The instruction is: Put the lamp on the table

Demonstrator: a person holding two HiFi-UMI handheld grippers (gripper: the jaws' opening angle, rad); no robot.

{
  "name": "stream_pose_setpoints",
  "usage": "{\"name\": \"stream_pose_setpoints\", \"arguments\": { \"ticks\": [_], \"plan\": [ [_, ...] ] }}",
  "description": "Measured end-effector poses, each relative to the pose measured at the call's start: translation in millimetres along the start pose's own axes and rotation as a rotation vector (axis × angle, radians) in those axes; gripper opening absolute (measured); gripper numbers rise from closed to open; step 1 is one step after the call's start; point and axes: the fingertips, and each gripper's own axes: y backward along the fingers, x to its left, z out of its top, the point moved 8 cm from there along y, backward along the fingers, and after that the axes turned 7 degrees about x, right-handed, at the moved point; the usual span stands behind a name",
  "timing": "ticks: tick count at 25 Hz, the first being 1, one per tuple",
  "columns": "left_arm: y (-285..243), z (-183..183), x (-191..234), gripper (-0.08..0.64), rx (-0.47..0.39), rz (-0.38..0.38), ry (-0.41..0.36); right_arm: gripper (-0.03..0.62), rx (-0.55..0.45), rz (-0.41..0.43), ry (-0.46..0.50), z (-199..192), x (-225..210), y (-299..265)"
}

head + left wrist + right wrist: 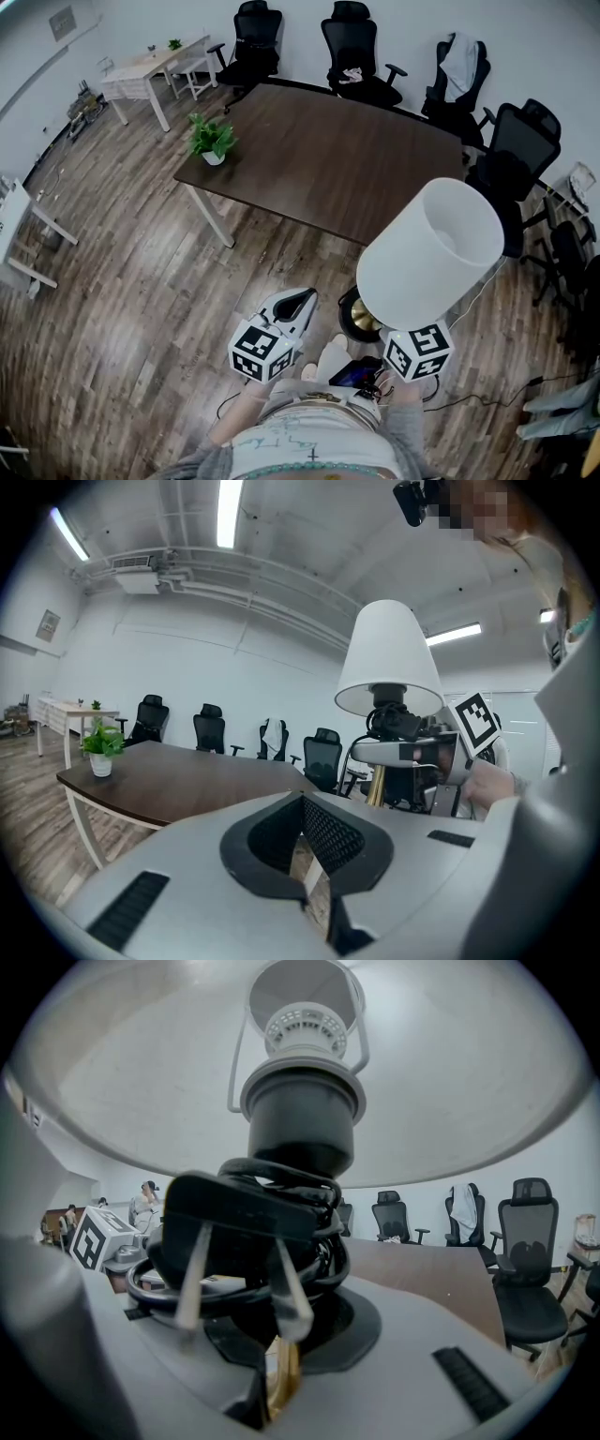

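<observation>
Right gripper view shows my right tool (272,1387) clamped on the lamp's brass stem (284,1365). The wound cord and plug (234,1208) sit just above the jaws, under the white shade. In the head view the lamp (429,251) is over the wood floor (141,309), near the dark tabletop (328,159) but not on it. My left tool (298,302) is closed and empty, just left of the lamp.

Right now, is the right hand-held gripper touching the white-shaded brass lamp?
Touching. The right gripper view shows the right hand-held gripper shut on the stem of the white-shaded brass lamp.
</observation>
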Motion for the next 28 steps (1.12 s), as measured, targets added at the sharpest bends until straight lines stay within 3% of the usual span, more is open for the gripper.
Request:
{"name": "stream_pose_setpoints", "arguments": {
  "ticks": [15,28],
  "plan": [
    [-69,48,30,0.011,-0.025,0.043,0.014,0.032,0.016,0.077,0.037,44,-68,-61],
    [-125,81,30,0.011,-0.034,0.084,0.012,0.032,0.005,0.107,0.06,69,-131,-82]
  ]
}}
